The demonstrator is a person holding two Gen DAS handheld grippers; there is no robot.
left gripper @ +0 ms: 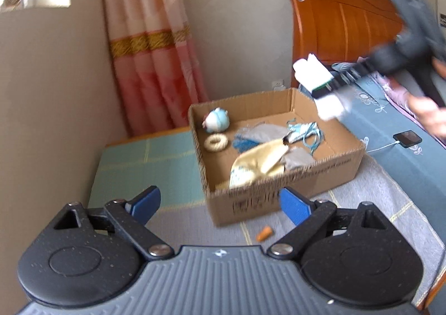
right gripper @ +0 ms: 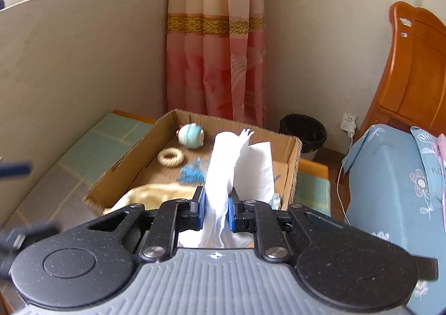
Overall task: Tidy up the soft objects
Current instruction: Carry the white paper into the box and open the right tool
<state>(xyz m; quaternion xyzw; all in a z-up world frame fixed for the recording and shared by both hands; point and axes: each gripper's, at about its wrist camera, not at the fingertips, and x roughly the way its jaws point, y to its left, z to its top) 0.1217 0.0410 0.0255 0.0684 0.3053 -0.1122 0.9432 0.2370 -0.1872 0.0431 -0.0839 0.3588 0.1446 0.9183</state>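
An open cardboard box (left gripper: 292,192) sits on the bed. Inside lie a blue plush toy (left gripper: 218,120), a cream ring (left gripper: 216,142), a yellow cloth (left gripper: 259,165) and blue knitted pieces (left gripper: 303,130). My left gripper (left gripper: 220,204) is open and empty, just in front of the box's near corner. My right gripper (right gripper: 217,210) is shut on a white cloth (right gripper: 239,164) and holds it above the box's (right gripper: 292,164) near right side. The right gripper with the white cloth (left gripper: 315,75) also shows in the left wrist view, blurred, above the box's far right corner.
A small orange piece (left gripper: 264,233) lies on the grey mat in front of the box. A phone (left gripper: 407,138) on a white cable lies on the blue bedding at right. A wooden headboard (left gripper: 340,16), a pink curtain (right gripper: 216,36) and a black bin (right gripper: 303,130) stand behind.
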